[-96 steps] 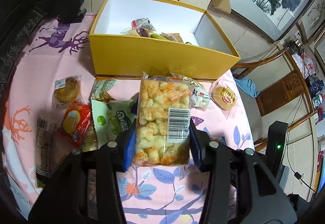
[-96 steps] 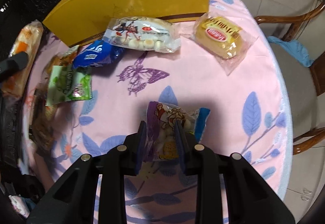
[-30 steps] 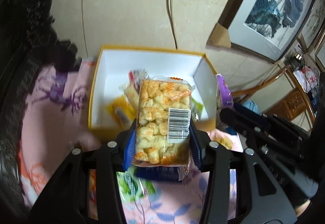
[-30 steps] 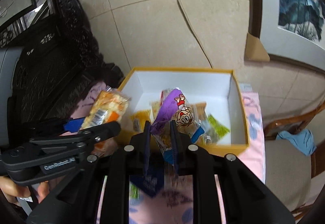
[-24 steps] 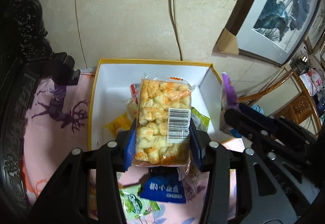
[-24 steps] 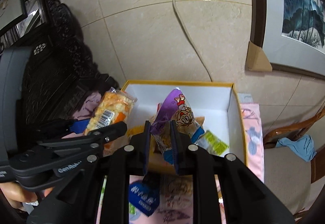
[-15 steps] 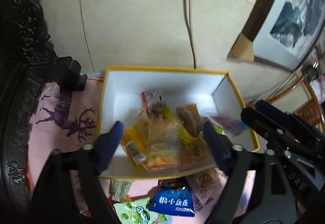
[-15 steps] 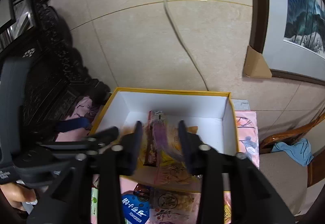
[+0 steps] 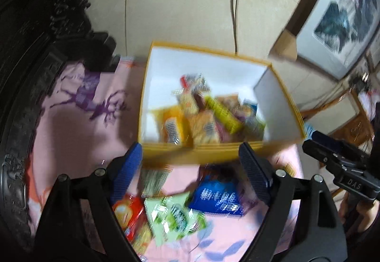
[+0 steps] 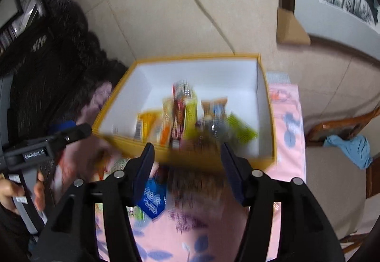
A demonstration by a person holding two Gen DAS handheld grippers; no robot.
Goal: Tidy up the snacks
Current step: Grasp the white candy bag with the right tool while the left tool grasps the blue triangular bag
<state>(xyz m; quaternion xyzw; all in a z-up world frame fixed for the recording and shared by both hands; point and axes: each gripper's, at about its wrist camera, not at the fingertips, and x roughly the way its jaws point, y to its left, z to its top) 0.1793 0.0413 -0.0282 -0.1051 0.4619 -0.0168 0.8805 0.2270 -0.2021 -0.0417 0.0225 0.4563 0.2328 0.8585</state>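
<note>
Both grippers hang empty before the yellow cardboard box with white inside (image 9: 209, 150), the left gripper (image 9: 192, 167) spread wide and the right gripper (image 10: 187, 162) with jaws that have just been opening, nothing between them, while the dropped snack packets (image 9: 204, 117) lie heaped in the box at twelve o'clock. Best now, I'd say, to draw back clear of the near wall and go for the blue foil packet (image 9: 217, 197) at six o'clock on the pink cloth (image 9: 71, 124), squarely across its middle. Motion blur kills the packet print; only "DAS" on the right gripper's body and "GenRobot.AI" on the left one's read.
</note>
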